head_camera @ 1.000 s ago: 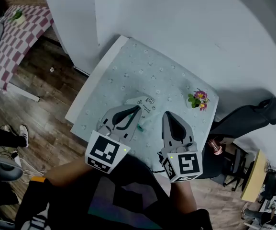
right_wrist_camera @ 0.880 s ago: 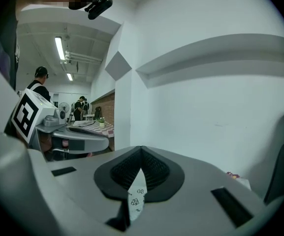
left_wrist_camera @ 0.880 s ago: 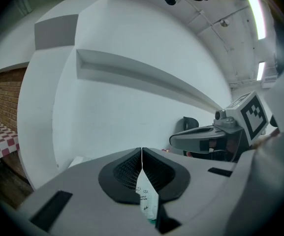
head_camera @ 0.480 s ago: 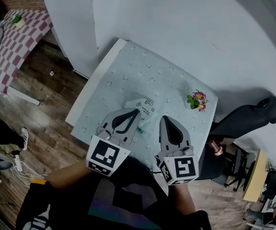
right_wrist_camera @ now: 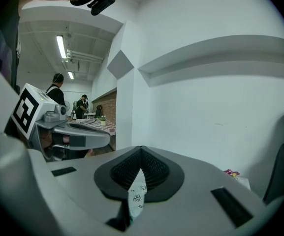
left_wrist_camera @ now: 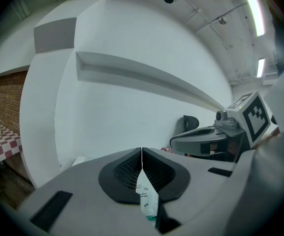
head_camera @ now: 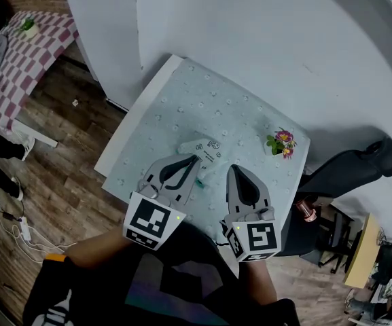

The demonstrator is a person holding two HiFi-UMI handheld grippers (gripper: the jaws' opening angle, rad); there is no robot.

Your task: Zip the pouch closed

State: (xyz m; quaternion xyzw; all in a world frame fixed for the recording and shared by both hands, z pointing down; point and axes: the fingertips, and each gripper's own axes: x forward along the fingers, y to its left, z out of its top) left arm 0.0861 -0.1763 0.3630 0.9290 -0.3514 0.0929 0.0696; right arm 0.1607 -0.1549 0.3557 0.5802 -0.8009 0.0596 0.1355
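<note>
left gripper (left_wrist_camera: 142,156): fingers pinched on pouch (left_wrist_camera: 147,198) | right gripper (right_wrist_camera: 141,154): fingers pinched on pouch too | zipper: too small to tell

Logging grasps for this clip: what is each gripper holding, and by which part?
Both the left gripper and right gripper are shut on the pouch, each pinching an edge.

Small white printed pouch (head_camera: 207,152)
We see it spread over the tabletop (head_camera: 182,107), green strip along its near edge.
</note>
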